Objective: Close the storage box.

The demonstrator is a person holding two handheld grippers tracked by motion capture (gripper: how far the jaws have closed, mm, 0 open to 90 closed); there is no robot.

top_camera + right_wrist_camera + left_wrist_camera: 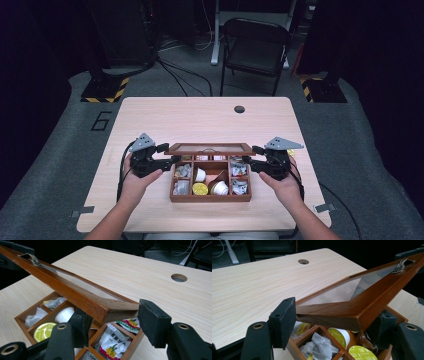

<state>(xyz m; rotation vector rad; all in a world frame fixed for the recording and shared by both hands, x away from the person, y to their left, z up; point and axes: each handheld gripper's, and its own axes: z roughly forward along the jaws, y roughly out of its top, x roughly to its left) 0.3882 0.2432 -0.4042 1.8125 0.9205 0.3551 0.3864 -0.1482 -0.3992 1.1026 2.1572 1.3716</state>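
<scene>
The glass-paned lid (210,148) of the wooden box (210,197) is held raised and tilted above the box's rear edge, its long axis running across the table. The left gripper (172,159) clamps its left corner; the right gripper (248,161) grips the opposite corner.

We're in a recording lab: dark curtained walls, grey carpet, stand bases with hazard-striped tape (105,90) at far left, loose cables (182,75), a folding chair (255,47) beyond the pale table (200,117).
</scene>
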